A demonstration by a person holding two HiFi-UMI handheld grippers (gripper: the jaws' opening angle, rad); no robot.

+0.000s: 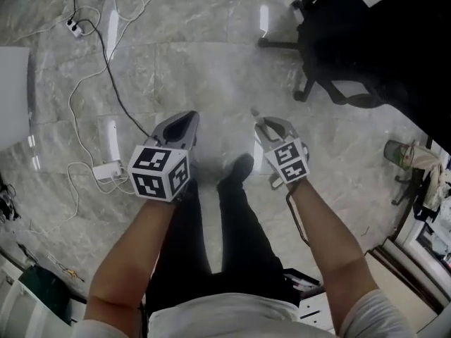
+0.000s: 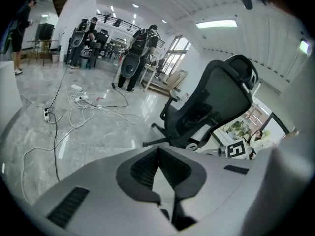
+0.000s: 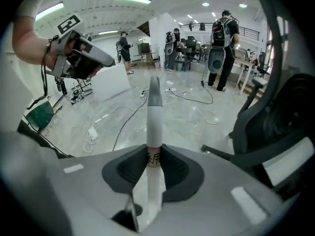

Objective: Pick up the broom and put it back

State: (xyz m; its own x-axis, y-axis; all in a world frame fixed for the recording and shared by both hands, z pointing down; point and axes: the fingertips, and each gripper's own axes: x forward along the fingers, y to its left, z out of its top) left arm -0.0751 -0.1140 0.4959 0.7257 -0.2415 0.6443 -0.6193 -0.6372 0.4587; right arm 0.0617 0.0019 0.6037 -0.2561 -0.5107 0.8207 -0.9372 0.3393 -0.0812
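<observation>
Broom handle (image 3: 153, 127), a slim white rod with a grey tip, is pinched in the right tongs (image 1: 263, 125) above the grey marble floor (image 1: 211, 62). The left tongs (image 2: 158, 156) are pressed together, empty. A firm pinch is called for, and the black office chair (image 1: 366, 55) is best avoided.

Grey marbled floor tiles (image 1: 218, 76) lie under both pairs of fingers. Just left of the left gripper (image 1: 182, 122) fingers (image 1: 189, 118) lies a white power adapter (image 1: 107, 170) among looping white cable (image 1: 76, 118). A black cable (image 1: 113, 83) runs from beneath them towards a power strip (image 1: 72, 25) far ahead-left. Ahead-right of the right gripper (image 1: 271, 124) fingers (image 1: 282, 125) stands a black office chair (image 1: 352, 48).
</observation>
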